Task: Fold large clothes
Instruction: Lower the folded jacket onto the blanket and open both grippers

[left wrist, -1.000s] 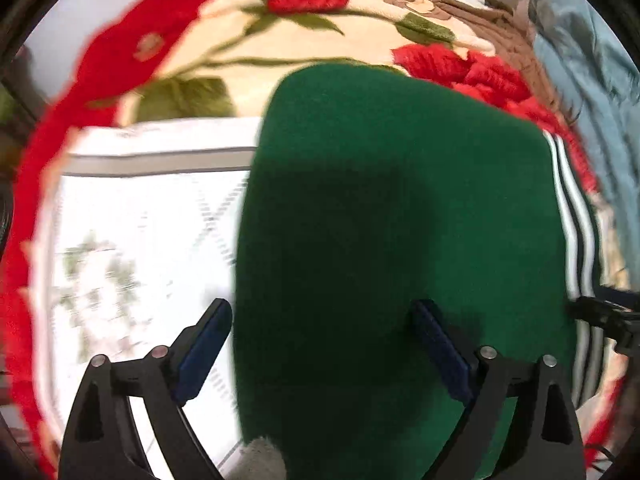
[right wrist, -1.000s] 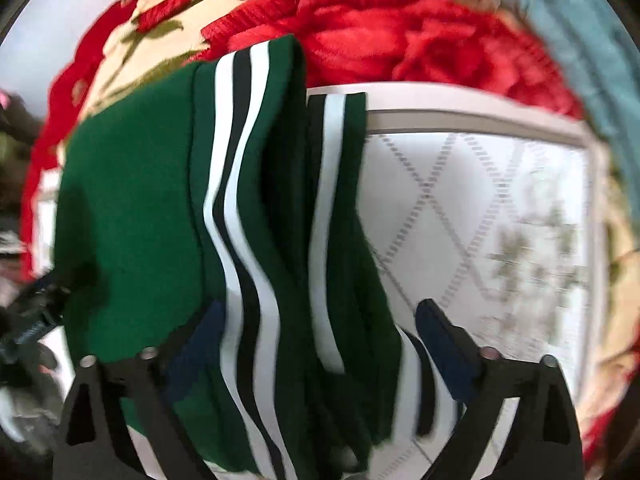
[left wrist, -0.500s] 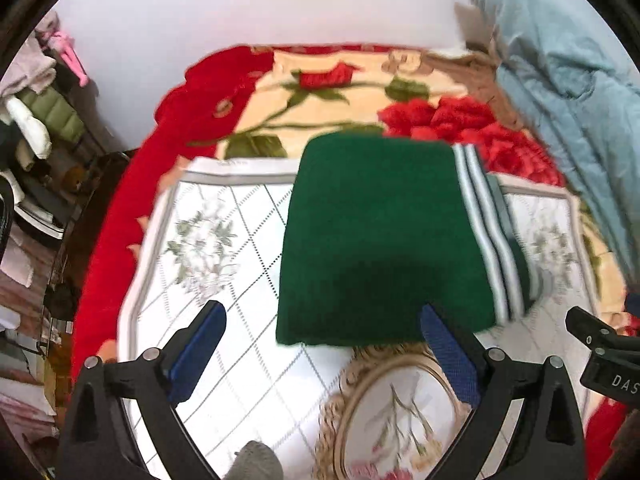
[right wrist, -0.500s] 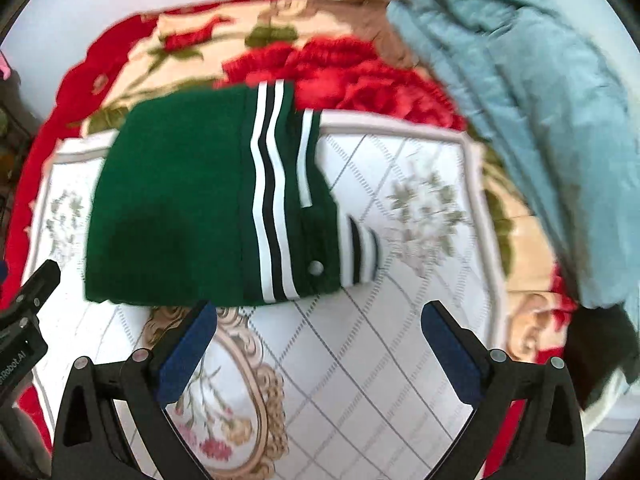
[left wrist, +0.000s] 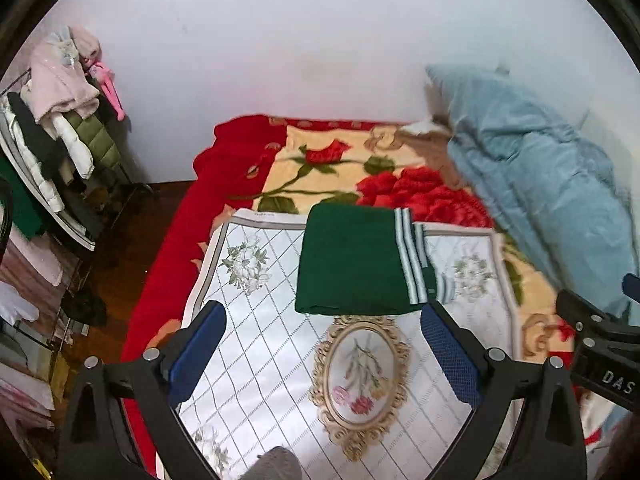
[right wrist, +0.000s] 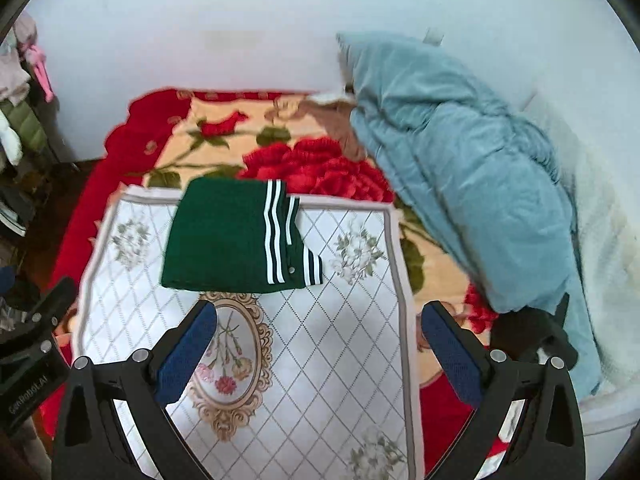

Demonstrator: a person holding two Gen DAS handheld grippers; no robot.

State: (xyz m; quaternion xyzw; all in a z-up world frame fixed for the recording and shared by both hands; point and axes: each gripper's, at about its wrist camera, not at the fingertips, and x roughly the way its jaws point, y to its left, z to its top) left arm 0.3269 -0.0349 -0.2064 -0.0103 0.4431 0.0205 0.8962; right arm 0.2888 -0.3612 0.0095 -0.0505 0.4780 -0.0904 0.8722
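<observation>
Left gripper [left wrist: 322,344]: jaws spread wide, nothing between the blue pads [left wrist: 198,344]. Held above the near part of the bed, clear of the surface, pointing toward the far edge. Both black finger arms visible at the bottom of the left wrist view.

Right gripper [right wrist: 318,344]: jaws likewise spread wide, blue pads [right wrist: 450,354] empty, raised over the bed's near edge, no contact.

Each gripper's body shows at the margin of the other's view: the two are side by side, apart, left one to the left.
</observation>
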